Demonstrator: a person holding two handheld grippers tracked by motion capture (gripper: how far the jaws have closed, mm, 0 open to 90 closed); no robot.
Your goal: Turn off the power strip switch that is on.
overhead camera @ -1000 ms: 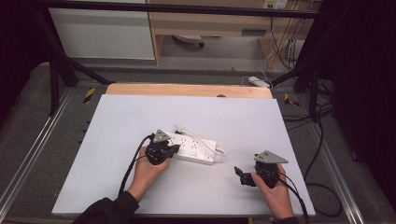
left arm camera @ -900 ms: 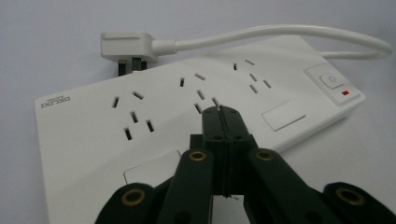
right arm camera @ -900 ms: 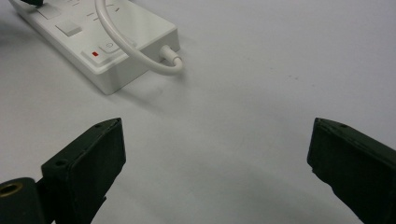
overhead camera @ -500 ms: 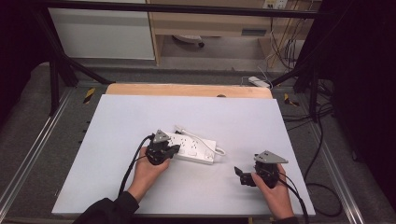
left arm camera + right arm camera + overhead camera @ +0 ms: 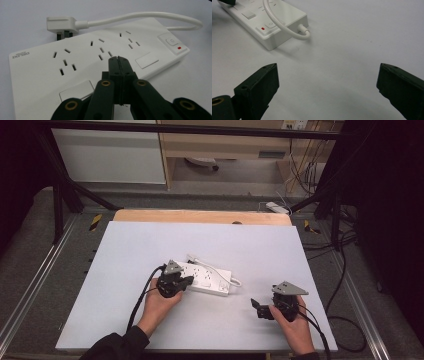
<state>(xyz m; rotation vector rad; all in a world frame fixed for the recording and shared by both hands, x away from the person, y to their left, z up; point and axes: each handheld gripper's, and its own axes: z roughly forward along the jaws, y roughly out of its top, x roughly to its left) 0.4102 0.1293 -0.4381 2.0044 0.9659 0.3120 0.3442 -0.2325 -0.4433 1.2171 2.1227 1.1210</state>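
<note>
The left gripper (image 5: 185,281), jaws pressed together, hangs over the power strip (image 5: 82,57), whose red switch light (image 5: 178,48) shows close up, while the right gripper (image 5: 256,307) gapes apart.

Power strip (image 5: 100,57): brand lettering too small to read (near corner runs off frame). Left gripper (image 5: 175,282) covers one end.

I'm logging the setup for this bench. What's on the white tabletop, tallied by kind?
Power strip with its cord and plug: 1
Hand-held tool: 2, left shut, right open
Total: 3
</note>
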